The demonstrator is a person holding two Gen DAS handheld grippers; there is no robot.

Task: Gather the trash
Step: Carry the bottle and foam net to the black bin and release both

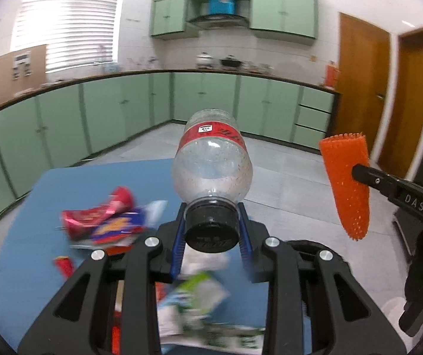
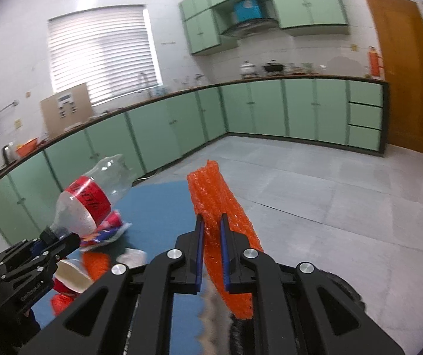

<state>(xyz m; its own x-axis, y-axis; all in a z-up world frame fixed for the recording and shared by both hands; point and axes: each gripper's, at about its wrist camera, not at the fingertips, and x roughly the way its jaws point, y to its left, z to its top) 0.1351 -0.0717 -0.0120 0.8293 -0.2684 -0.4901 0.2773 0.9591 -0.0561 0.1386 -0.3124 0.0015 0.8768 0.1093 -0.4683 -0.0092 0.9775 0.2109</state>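
The left claw (image 1: 212, 230) pinches a clear plastic bottle (image 1: 212, 159) by its black cap, the body (red label around it) sticking out forward above the blue tabletop (image 1: 99, 183). The right claw (image 2: 212, 239) is pressed onto an orange bumpy wrapper (image 2: 217, 195), held up over the tabletop's edge. Crumpled snack wrappers (image 1: 104, 222) lie blurred on the tabletop below the bottle.

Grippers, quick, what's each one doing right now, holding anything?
Left gripper: closed on the clear plastic bottle, gripped at its black cap.
Right gripper: closed on the orange bubble-wrap strip.
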